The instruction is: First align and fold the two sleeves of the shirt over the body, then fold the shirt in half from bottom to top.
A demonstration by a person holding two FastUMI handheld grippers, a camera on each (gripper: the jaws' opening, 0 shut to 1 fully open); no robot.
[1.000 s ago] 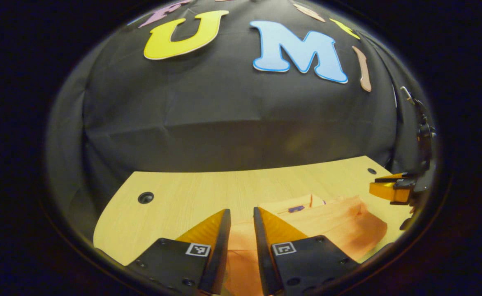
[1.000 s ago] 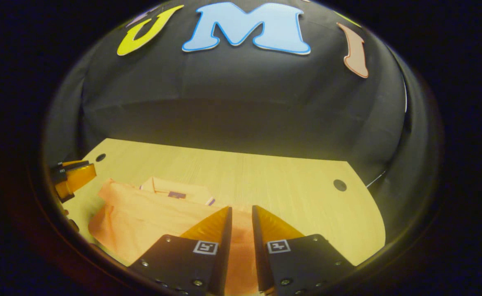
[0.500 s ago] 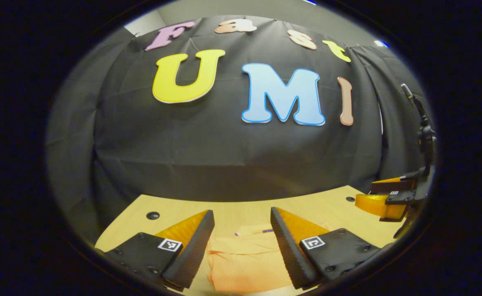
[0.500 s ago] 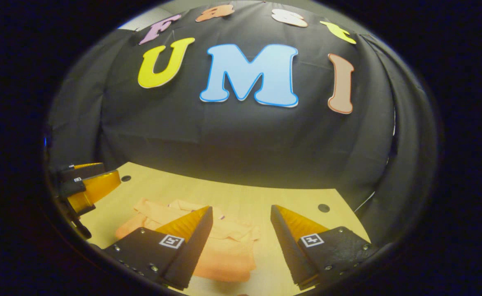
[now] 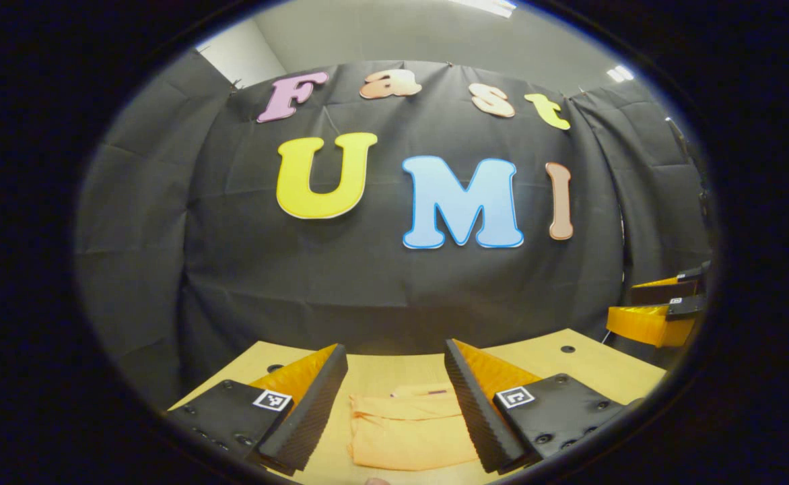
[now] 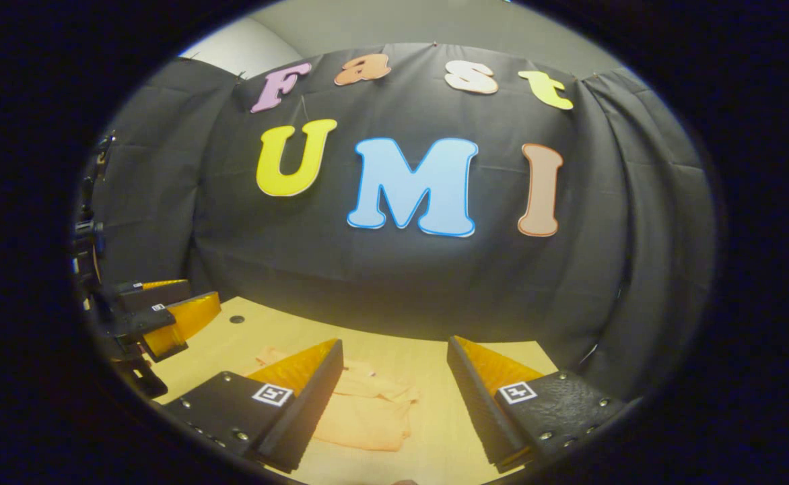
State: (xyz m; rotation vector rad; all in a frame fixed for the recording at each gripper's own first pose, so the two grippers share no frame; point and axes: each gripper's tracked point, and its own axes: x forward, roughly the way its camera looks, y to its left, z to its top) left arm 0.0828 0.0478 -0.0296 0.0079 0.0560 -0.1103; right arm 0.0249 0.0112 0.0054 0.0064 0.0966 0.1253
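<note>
Desk (image 5: 590, 367), light wood, w/ black booth cloth behind its far edge. Shirt (image 5: 408, 431) lies folded flat on desk, mid-width, nearer the front edge, collar toward far edge. Left gripper (image 5: 394, 411) raised above desk, fingers spread wide, nothing between them, not touching shirt. Right gripper (image 6: 394, 411) likewise spread wide, empty, raised clear of shirt (image 6: 367, 417).

Left claw (image 5: 394, 397), right claw (image 6: 394, 397) apparently agape.
</note>
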